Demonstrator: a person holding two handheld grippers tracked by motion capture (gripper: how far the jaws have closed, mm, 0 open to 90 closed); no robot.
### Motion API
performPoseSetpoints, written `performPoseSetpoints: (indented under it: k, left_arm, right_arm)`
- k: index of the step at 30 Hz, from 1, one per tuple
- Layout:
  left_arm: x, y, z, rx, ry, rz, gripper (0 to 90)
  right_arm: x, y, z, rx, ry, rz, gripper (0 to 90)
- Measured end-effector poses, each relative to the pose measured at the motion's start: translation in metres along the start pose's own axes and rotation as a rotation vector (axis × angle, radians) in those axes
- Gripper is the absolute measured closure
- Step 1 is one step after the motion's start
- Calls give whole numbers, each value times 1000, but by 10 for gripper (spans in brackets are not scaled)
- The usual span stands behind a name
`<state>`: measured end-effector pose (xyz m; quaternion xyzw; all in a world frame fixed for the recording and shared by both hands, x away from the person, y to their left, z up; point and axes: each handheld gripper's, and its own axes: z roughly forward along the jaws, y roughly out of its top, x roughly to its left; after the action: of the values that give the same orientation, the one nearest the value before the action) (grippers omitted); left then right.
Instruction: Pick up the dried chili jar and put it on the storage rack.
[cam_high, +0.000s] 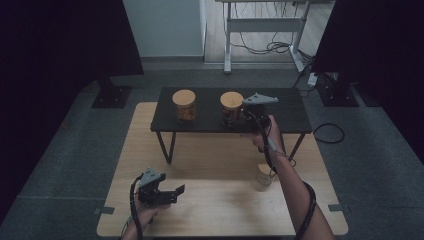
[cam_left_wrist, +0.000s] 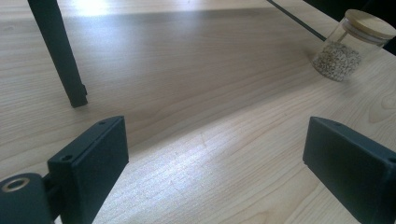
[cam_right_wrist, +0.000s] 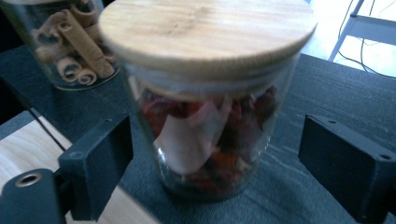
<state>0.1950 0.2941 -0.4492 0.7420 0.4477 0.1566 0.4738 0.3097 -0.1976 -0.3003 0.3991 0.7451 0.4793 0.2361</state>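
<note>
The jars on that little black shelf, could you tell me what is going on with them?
The right gripper is at the jar of red dried pieces on the black shelf, jaws open either side, not pressing it. A cinnamon jar stands beside. The left gripper waits open over the wooden table.

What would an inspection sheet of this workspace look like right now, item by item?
Surface: light wooden table with a black shelf standing on it.
Job's things: jar of red dried pieces, wooden lid on, upright on the shelf; jar of cinnamon sticks beside it, apart.
Clutter: jar of pale grains on the wooden table.
Grippers: right gripper open, jaws either side of the red jar, pads clear of the glass; left gripper open over bare wood.
Cables: gripper cable along the right forearm; loose cables on the floor.
Surroundings: grey floor, white desk frame behind, dark screens at both sides.
</note>
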Motion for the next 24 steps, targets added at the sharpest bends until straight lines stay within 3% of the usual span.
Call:
performPoseSetpoints:
  k: [9, 15, 24]
  left_arm:
    - [-2, 1, 0, 0, -1, 7, 64]
    - [-3, 0, 1, 7, -4, 9, 64]
    - [-4, 1, 0, 1, -2, 7, 64]
  right_arm:
    - [0, -14, -15, -18, 44, -23, 56]
    - [7, -24, -23, -28, 47, -55, 33]
    - [21, -63, -42, -71, 50, -62, 27]
